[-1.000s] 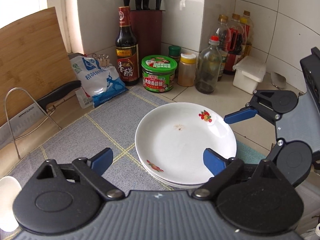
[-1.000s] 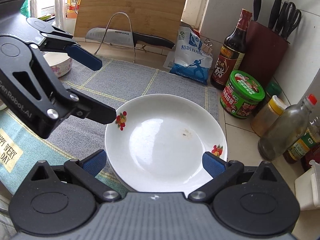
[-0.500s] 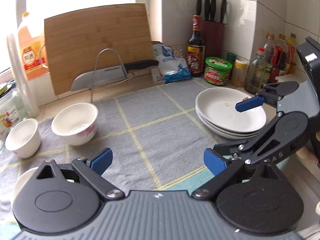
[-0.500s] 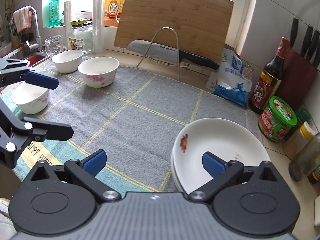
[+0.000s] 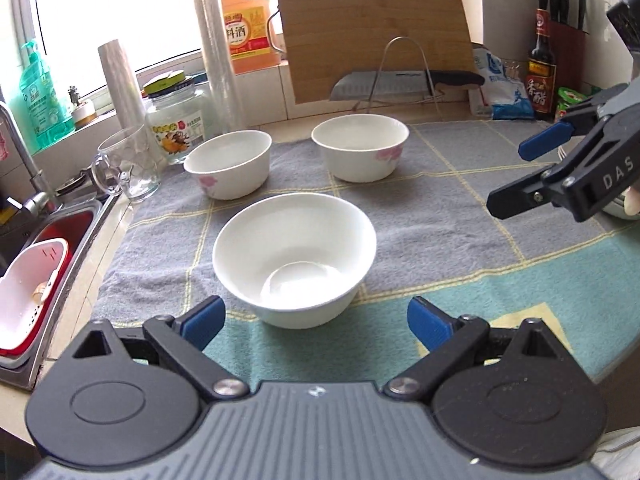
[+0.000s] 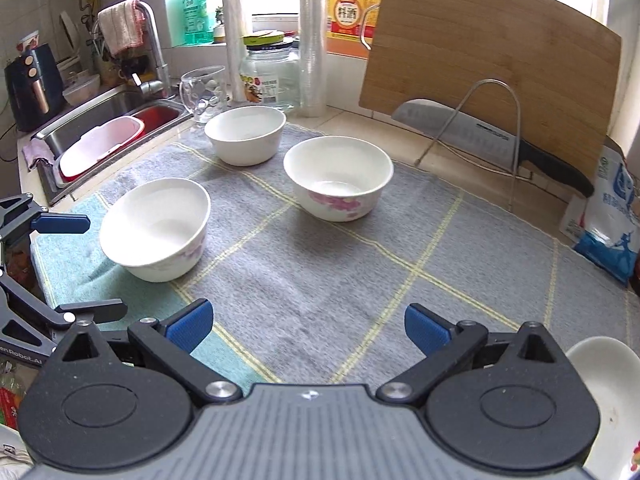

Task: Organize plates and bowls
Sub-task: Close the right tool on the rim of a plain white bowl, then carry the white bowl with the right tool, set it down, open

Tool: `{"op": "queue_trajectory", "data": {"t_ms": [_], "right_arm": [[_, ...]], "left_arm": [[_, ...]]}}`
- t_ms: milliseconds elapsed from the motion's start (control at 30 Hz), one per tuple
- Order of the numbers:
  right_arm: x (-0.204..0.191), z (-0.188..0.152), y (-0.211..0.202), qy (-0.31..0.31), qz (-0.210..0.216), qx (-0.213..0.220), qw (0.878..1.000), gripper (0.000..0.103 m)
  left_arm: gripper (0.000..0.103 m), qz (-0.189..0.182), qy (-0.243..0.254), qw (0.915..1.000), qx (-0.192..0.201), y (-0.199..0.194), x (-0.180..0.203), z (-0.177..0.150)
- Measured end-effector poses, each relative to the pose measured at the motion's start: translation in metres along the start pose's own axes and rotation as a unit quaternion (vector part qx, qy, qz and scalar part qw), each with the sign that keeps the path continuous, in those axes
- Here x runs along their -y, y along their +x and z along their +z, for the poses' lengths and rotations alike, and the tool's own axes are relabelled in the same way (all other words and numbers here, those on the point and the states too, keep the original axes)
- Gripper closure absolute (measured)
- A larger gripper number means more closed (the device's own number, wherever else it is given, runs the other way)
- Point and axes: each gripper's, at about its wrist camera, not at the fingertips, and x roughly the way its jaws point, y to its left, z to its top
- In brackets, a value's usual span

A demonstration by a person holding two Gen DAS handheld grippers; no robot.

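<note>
Three white bowls with pink flowers stand on the grey checked mat (image 5: 432,216). The nearest bowl (image 5: 294,258) sits just ahead of my open left gripper (image 5: 314,322), between the lines of its fingers but untouched. The same bowl (image 6: 156,228) lies at the left in the right wrist view. Two more bowls (image 5: 228,162) (image 5: 360,146) stand behind it. My right gripper (image 6: 308,326) hangs open over bare mat, empty; it also shows at the right edge (image 5: 528,172) of the left wrist view. The stacked white plates (image 6: 612,396) peek in at the lower right.
A sink (image 6: 108,120) with a red and white tub (image 5: 28,292) lies left of the mat. A glass mug (image 5: 128,164), a jar (image 5: 178,126), a cutting board (image 6: 492,68) and a cleaver on a wire rack (image 6: 480,132) stand behind. A blue bag (image 6: 612,220) and a sauce bottle (image 5: 542,68) sit at the right.
Both grippers have swung left, away from the plate stack toward the three bowls. The left one now faces the nearest bowl closely. Both stayed open and empty.
</note>
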Motion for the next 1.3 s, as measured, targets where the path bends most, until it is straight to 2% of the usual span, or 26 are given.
{"op": "queue_trajectory", "data": {"t_ms": [267, 500, 600, 967, 1300], "right_arm": [[-0.043, 0.036, 0.044, -0.025, 0.064, -0.013, 0.998, 0.000], [-0.070, 0.055, 0.079, -0.038, 0.099, -0.034, 0.994, 0.003], [-0.077, 0.059, 0.088, -0.042, 0.109, -0.042, 0.992, 0.009], [-0.081, 0.066, 0.102, -0.041, 0.128, -0.055, 0.989, 0.020], [-0.082, 0.068, 0.102, -0.036, 0.133, -0.056, 0.989, 0.021]], "left_arm": [[0.006, -0.015, 0.023, 0.9996, -0.003, 0.022, -0.023, -0.007], [0.010, -0.049, 0.048, 0.9976, 0.008, 0.030, -0.029, -0.005], [0.016, -0.061, 0.056, 0.9965, 0.012, 0.030, -0.030, -0.005], [0.022, -0.083, 0.060, 0.9946, 0.019, 0.030, -0.034, -0.003], [0.022, -0.085, 0.068, 0.9939, 0.014, 0.031, -0.033, 0.000]]}}
